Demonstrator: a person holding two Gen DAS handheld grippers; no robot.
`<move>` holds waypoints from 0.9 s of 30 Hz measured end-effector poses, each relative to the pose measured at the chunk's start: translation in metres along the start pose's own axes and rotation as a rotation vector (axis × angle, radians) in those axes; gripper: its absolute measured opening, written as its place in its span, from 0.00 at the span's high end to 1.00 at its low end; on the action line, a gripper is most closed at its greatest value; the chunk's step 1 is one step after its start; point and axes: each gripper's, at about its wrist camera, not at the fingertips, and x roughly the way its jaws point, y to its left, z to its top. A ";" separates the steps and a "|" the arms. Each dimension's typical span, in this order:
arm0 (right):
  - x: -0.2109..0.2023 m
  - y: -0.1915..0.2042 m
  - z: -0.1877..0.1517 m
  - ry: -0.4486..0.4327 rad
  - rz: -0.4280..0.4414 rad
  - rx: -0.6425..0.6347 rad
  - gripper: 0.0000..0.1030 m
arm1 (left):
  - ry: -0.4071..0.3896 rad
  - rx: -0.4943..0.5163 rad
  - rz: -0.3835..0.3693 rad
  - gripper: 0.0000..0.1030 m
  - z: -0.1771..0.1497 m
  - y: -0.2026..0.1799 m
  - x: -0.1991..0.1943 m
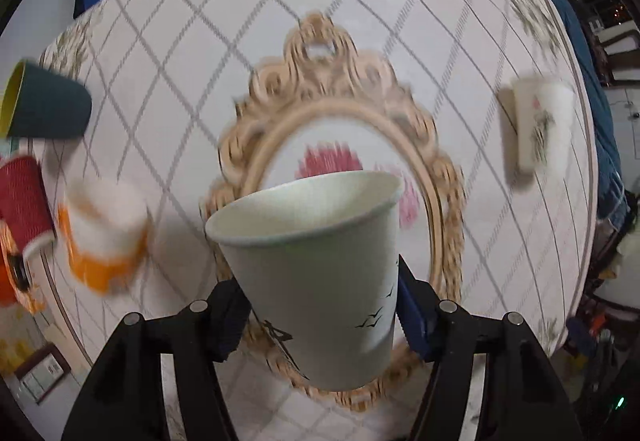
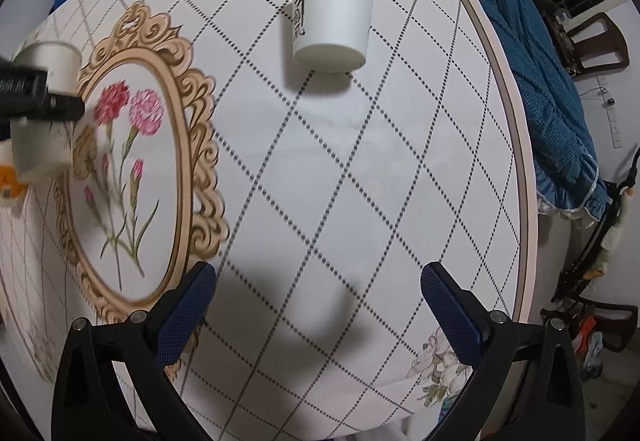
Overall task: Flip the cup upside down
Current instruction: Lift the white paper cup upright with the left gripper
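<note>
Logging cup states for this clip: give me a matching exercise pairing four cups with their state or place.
Things:
1. white cup
2. teal cup
3. red cup
4. second white cup

States:
A. lying on its side, yellow inside
B. standing alone on the table, near the right gripper
C. held in the left gripper, mouth up
D. ribbed, at the left edge

Pairs: 1-C, 2-A, 3-D, 4-B
</note>
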 end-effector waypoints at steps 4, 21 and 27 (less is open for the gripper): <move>-0.009 0.002 -0.025 -0.015 0.016 -0.034 0.00 | 0.014 -0.012 0.013 0.40 -0.044 0.001 -0.001; 0.003 -0.006 -0.096 0.013 0.020 -0.109 0.00 | 0.093 -0.053 0.046 0.40 -0.117 0.009 0.059; 0.010 -0.012 -0.101 0.031 -0.002 -0.073 0.00 | 0.097 -0.004 0.071 0.40 -0.109 -0.011 0.082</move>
